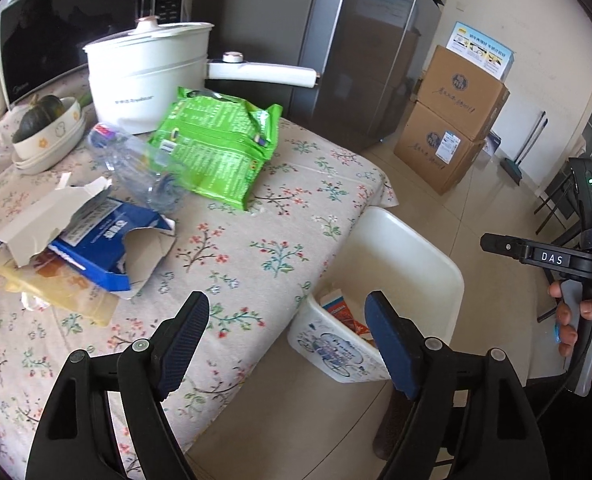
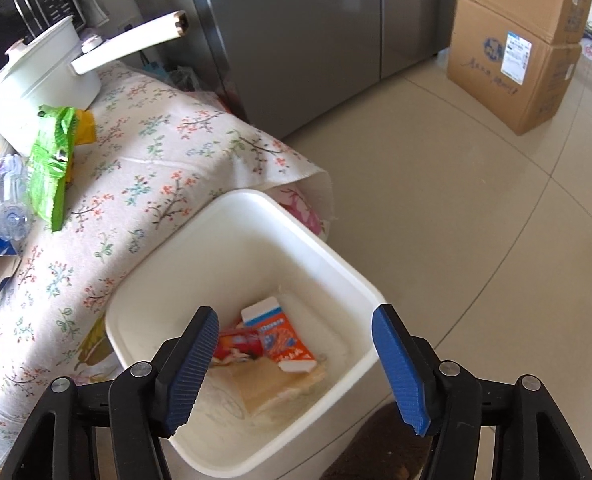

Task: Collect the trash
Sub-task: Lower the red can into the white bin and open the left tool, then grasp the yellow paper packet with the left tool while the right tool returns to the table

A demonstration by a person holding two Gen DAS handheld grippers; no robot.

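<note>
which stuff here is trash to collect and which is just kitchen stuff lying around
Job: green snack bag, crushed plastic bottle, torn blue carton, yellow wrapper, white bin.

Lying about: white electric pot, squash in bowl, microwave, cardboard boxes.

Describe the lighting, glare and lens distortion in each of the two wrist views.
Left wrist view: daylight falls soft on the floral tablecloth; the white bin is washed out inside; fisheye bows the fridge edges, and the corners are black. Right wrist view: sun patches and shadow cross the tablecloth, the floor tiles shine with glare, and their joints curve.
</note>
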